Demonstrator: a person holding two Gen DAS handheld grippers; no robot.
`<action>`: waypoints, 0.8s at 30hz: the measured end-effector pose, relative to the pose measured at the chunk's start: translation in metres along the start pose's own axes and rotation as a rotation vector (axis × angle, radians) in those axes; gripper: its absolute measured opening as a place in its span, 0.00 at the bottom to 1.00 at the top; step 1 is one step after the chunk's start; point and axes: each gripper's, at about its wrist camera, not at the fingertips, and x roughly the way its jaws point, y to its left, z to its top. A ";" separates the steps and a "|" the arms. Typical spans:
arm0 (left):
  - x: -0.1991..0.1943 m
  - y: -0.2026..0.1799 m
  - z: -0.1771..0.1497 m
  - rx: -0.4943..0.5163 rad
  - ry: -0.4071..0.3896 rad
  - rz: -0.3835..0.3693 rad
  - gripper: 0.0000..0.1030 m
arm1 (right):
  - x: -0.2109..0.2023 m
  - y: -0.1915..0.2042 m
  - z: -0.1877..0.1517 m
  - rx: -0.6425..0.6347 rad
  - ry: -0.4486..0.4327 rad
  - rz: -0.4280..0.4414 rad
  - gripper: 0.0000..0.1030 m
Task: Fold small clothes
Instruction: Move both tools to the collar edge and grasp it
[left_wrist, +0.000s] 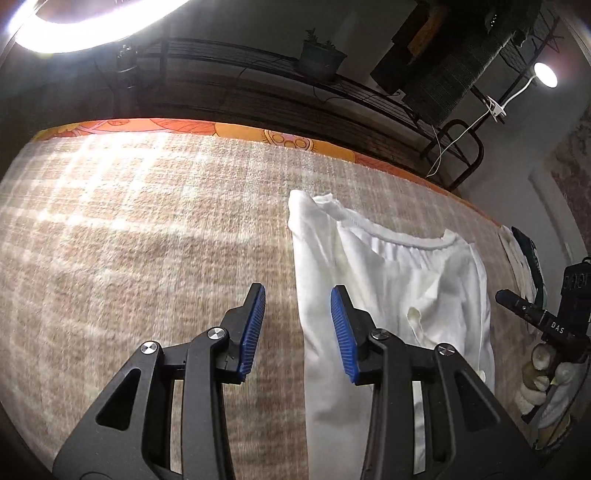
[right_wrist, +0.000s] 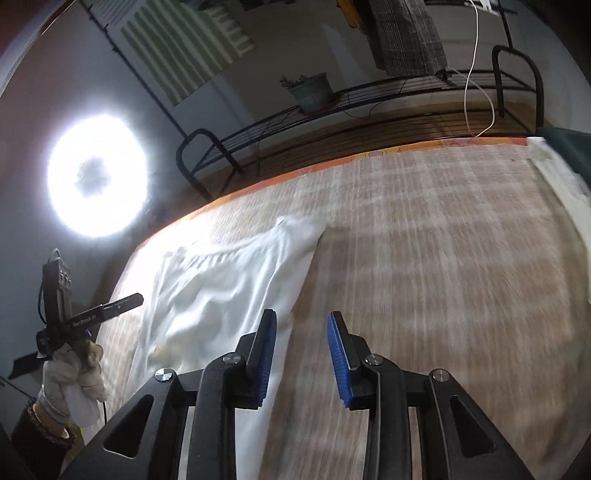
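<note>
A white garment (left_wrist: 391, 288) with an elastic waistband lies on the beige checked blanket (left_wrist: 147, 240). It also shows in the right wrist view (right_wrist: 221, 280). My left gripper (left_wrist: 297, 295) is open and empty, above the garment's left edge. My right gripper (right_wrist: 301, 319) is open and empty, above the garment's right edge. The right gripper also shows at the right edge of the left wrist view (left_wrist: 517, 301), held by a gloved hand. The left gripper shows at the left of the right wrist view (right_wrist: 122, 302).
More folded clothes, white and dark green, lie at the blanket's far right (right_wrist: 565, 173), also seen in the left wrist view (left_wrist: 524, 258). A metal rack (left_wrist: 258, 66) with a plant pot (left_wrist: 321, 59) stands behind the bed. A ring light (right_wrist: 98, 173) shines at left.
</note>
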 end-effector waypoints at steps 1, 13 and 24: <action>0.006 0.002 0.004 -0.002 0.003 -0.003 0.36 | 0.007 -0.003 0.006 0.005 0.000 0.004 0.28; 0.036 -0.005 0.037 0.047 -0.022 -0.017 0.37 | 0.066 0.015 0.053 -0.144 0.034 -0.078 0.22; 0.054 -0.019 0.051 0.099 -0.028 -0.003 0.07 | 0.075 0.002 0.064 -0.080 0.049 0.020 0.08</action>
